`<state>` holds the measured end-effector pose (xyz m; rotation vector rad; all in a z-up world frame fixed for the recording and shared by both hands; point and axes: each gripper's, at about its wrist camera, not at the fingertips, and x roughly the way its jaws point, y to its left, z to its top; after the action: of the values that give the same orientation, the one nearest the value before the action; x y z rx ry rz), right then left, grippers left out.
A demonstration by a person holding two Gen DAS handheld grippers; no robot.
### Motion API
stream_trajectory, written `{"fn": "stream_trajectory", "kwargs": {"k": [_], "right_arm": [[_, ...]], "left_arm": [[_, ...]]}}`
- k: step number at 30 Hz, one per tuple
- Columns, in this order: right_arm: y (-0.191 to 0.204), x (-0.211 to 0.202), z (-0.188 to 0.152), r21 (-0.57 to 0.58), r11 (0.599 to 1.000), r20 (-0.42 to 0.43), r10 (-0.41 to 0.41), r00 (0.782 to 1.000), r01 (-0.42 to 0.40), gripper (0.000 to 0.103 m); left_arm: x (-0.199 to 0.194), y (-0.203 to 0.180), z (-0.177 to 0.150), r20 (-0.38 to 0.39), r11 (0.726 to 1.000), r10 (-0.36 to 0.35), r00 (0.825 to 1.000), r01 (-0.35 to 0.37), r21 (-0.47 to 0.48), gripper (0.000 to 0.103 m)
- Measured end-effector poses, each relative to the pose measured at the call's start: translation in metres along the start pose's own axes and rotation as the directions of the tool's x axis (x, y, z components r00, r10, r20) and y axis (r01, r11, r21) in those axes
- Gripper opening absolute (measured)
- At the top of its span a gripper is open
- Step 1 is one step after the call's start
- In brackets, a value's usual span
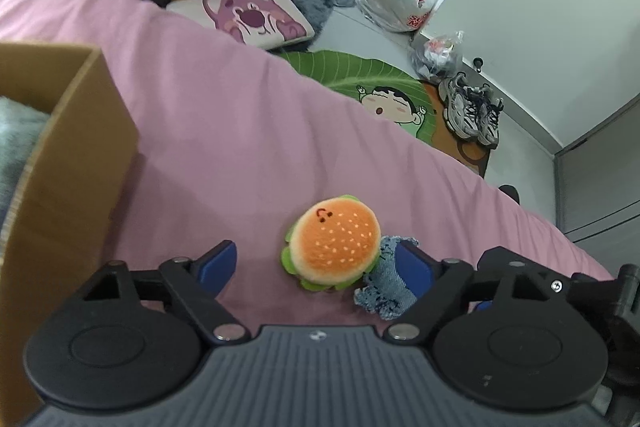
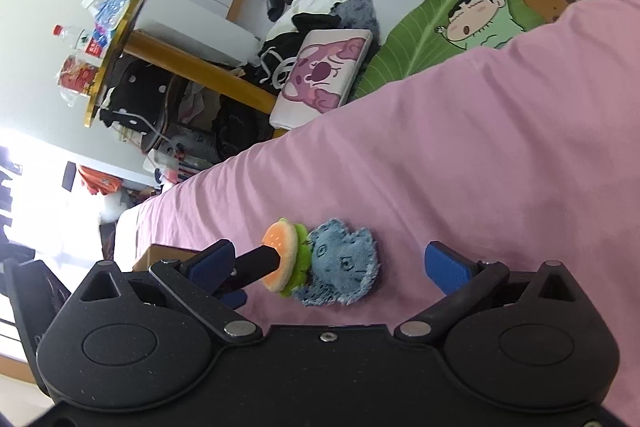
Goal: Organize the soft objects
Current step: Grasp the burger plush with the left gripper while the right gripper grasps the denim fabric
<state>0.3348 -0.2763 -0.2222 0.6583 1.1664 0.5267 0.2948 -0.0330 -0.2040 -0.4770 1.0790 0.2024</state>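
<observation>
Resting on the pink bed sheet (image 1: 240, 115): one burger plush (image 1: 334, 247), orange bun up, green lettuce edge showing, and one blue denim plush (image 2: 344, 263) with frayed edges, touching the burger's side.

Your left tongs (image 1: 320, 261) are spread wide around the burger plush, gripping nothing; in the left wrist view the burger sits at 12 o'clock between the blue pads, and the pad at 3 o'clock lies over the denim plush.

Your right tongs (image 2: 340, 261) are likewise spread and gripping nothing. In the right wrist view both plushes lie between its pads, the burger at 11 o'clock, the denim plush at 12 o'clock.

Cardboard box (image 1: 72, 147): at 9 o'clock in the left wrist view, open, standing on the bed, with grey fluffy material inside.

Beyond the bed edge, on the floor: green leaf rug (image 1: 360, 75), sneakers (image 1: 472, 111), purple bear cushion (image 1: 248, 15).
</observation>
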Motion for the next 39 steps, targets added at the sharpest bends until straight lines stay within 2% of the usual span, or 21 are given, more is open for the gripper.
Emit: {"fn": "stream_trajectory", "kwargs": {"k": [5,7,10,16,22,23,25,26,27,29,39], "right_arm": [[-0.008,0.007,0.002,0.037,0.999,-0.014,0.017,1.0,-0.016,0.102],[-0.008,0.008,0.003,0.038,0.999,-0.017,0.03,0.999,-0.029,0.101],[-0.008,0.013,0.003,0.037,0.998,-0.031,0.046,0.998,-0.045,0.097],[-0.002,0.024,0.0,0.019,0.998,-0.07,0.055,0.996,-0.053,0.093],[0.005,0.033,-0.005,-0.016,0.999,-0.092,0.038,0.995,-0.04,0.076],[0.006,0.033,-0.005,-0.025,0.999,-0.092,0.029,0.995,-0.031,0.071],[0.007,0.033,-0.006,-0.034,0.999,-0.084,0.007,0.996,-0.01,0.054],[0.006,0.033,-0.006,-0.031,1.0,-0.084,-0.001,0.996,-0.002,0.036],[0.005,0.032,-0.006,-0.021,1.0,-0.089,0.0,0.996,-0.002,0.024],[0.004,0.029,-0.007,-0.014,1.0,-0.083,0.005,0.997,-0.006,0.021],[0.038,-0.002,-0.016,-0.138,0.99,-0.028,0.03,0.999,-0.033,0.019]], "left_arm": [[0.014,0.006,-0.002,-0.014,0.999,-0.018,1.0,0.017,-0.031,0.066],[0.015,0.006,-0.001,-0.004,0.999,-0.024,1.0,0.024,-0.039,0.048],[0.012,0.009,-0.001,-0.001,0.997,-0.036,0.999,0.036,-0.065,0.038],[0.003,0.011,0.002,0.003,0.997,-0.007,1.0,0.008,-0.076,0.037],[-0.011,0.015,0.006,0.02,0.996,0.002,1.0,-0.001,-0.086,0.037],[-0.014,0.015,0.006,0.024,0.996,0.004,1.0,-0.001,-0.084,0.037],[-0.02,0.015,0.006,0.03,0.997,0.003,1.0,-0.001,-0.081,0.037],[-0.023,0.015,0.007,0.034,0.997,0.001,0.999,0.001,-0.079,0.037],[-0.027,0.016,0.007,0.038,0.997,0.0,0.999,0.002,-0.075,0.037],[-0.036,0.015,0.006,0.049,0.998,-0.002,0.999,0.005,-0.06,0.037],[-0.086,0.027,0.006,0.09,0.999,-0.022,0.996,0.025,-0.033,0.037]]}}
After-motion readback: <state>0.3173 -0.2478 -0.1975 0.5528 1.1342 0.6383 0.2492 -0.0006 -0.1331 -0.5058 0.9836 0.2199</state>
